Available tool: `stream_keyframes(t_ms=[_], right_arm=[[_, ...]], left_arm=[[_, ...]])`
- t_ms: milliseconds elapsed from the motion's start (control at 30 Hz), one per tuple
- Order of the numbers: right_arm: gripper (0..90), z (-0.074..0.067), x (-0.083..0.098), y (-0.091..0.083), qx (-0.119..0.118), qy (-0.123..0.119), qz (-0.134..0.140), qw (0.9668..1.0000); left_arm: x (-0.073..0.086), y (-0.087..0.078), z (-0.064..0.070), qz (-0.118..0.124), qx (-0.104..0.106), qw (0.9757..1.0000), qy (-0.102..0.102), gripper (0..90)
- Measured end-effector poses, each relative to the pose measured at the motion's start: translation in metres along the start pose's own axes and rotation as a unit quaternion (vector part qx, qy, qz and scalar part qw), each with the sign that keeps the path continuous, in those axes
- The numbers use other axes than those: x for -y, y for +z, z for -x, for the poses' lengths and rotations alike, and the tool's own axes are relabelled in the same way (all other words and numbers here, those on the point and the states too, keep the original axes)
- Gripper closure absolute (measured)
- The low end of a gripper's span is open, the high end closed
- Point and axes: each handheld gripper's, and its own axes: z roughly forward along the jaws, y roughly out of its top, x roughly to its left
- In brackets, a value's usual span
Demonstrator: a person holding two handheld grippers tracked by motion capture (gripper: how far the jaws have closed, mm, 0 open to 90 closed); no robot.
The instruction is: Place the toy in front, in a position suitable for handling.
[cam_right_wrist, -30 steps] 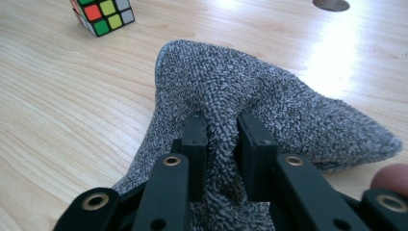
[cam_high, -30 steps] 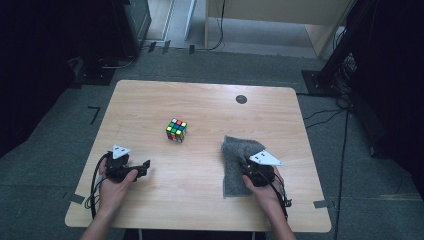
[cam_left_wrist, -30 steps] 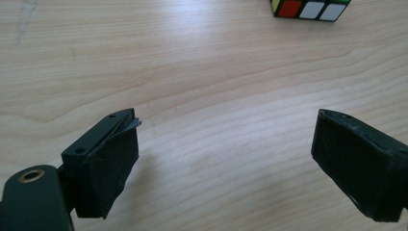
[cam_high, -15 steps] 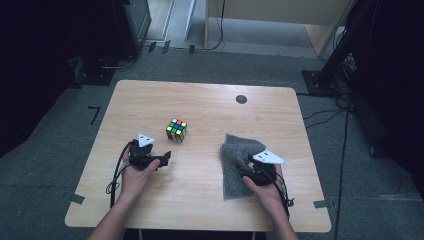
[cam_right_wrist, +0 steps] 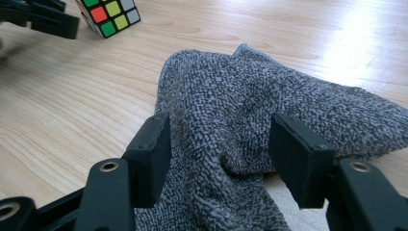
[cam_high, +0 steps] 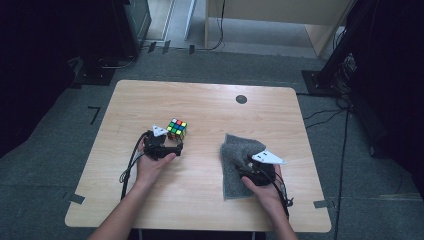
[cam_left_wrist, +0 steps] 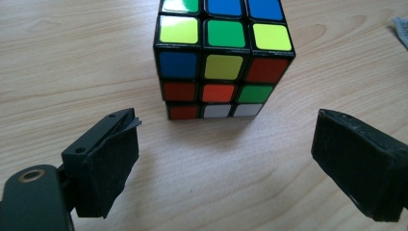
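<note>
A scrambled colour cube stands on the wooden table, left of centre. My left gripper sits just in front of the cube. In the left gripper view its jaws are spread wide, with the cube a short way beyond them and untouched. A grey knitted cloth lies rumpled at the right. My right gripper rests over the cloth's near part. Its jaws have just been opening, and a raised fold of the cloth stands loose between them.
A small black round mark sits near the table's far edge. Cables trail from both grippers toward the near edge. Beyond the table are dark stands and a wooden cabinet on grey floor. The right gripper view catches the cube.
The left hand has slid right and away across the table, ending close in front of the cube. The right hand has stayed on the cloth.
</note>
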Motion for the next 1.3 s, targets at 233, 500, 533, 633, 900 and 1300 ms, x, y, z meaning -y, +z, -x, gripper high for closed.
stream_keyframes(t_ms=[233, 500, 533, 633, 900, 1300], right_arm=[[41.7, 0.0, 0.0, -0.001, 0.0, 0.0, 0.002, 1.0], [42.0, 0.001, -0.001, -0.001, -0.001, 0.006, 0.004, 1.0], [42.1, 0.001, -0.001, -0.001, -0.001, 0.007, 0.004, 1.0], [42.1, 0.001, -0.002, -0.001, -0.006, 0.013, 0.007, 0.9999], [42.1, 0.001, -0.002, -0.002, -0.007, 0.013, 0.007, 0.9999], [37.4, 0.003, -0.006, -0.006, -0.009, 0.009, 0.013, 0.9998]], left_arm=[[-0.006, 0.014, 0.005, -0.003, -0.008, 0.9999, -0.007, 10.4], [-0.013, 0.025, 0.008, -0.013, -0.035, 0.9993, -0.006, 15.2], [-0.014, 0.027, 0.008, -0.014, -0.038, 0.9992, -0.002, 15.5], [-0.016, 0.031, 0.009, -0.016, -0.045, 0.9988, 0.0, 16.2], [-0.022, 0.039, 0.013, -0.015, -0.061, 0.998, 0.009, 25.3], [-0.017, 0.028, 0.009, -0.004, -0.025, 0.9996, 0.015, 33.9]])
